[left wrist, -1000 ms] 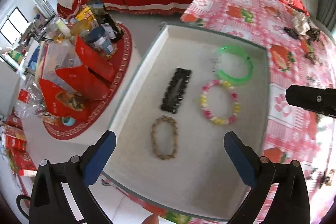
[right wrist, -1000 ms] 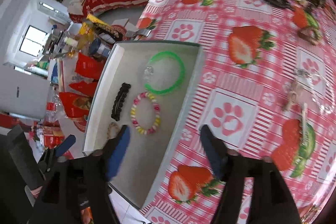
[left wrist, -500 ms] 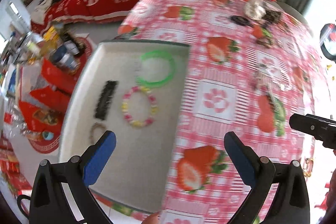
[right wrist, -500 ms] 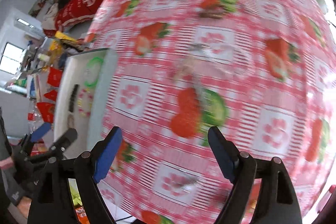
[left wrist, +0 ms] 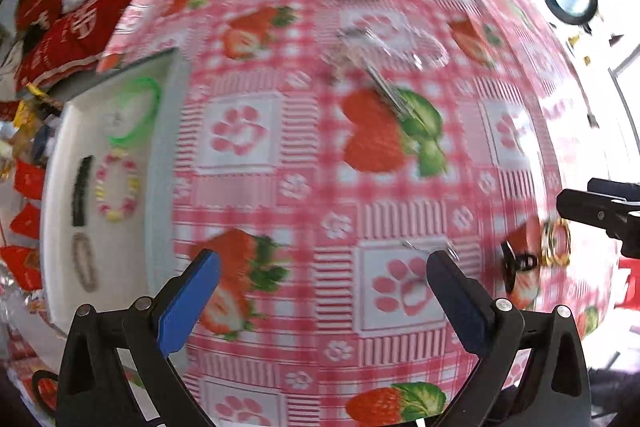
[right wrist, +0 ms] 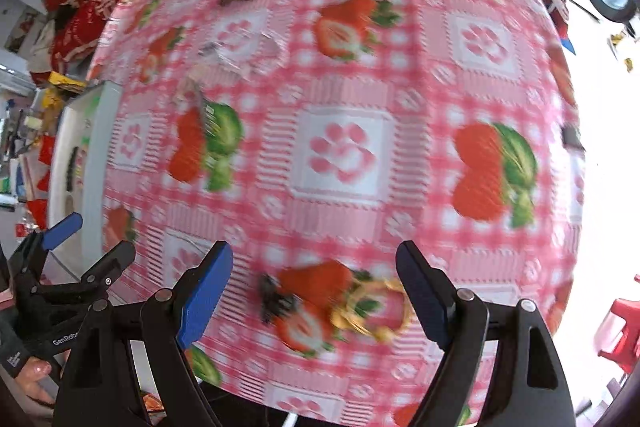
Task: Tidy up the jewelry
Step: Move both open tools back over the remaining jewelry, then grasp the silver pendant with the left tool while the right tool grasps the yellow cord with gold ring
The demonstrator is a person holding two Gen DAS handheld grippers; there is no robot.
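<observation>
Right gripper [right wrist: 314, 285] is hovering, jaws apart, over gold bangles [right wrist: 376, 309] on the tablecloth [right wrist: 344, 147]. Left gripper [left wrist: 322, 285] is hovering alongside, jaws apart, holding nothing. Tray [left wrist: 60, 163] is sitting far left.

Motion blur smears the gold bracelet [right wrist: 376, 311] and dark clip [right wrist: 276, 297] beside it; the white tray [right wrist: 96, 131] shows only edge-on.

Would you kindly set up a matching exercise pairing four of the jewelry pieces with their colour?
Things:
1. bangle
2. bead bracelet
3. hair clip
4. rings

Colours:
A. black
B. gold
C. green
D. pink and yellow

Pairs: 1-C, 2-D, 3-A, 4-B
</observation>
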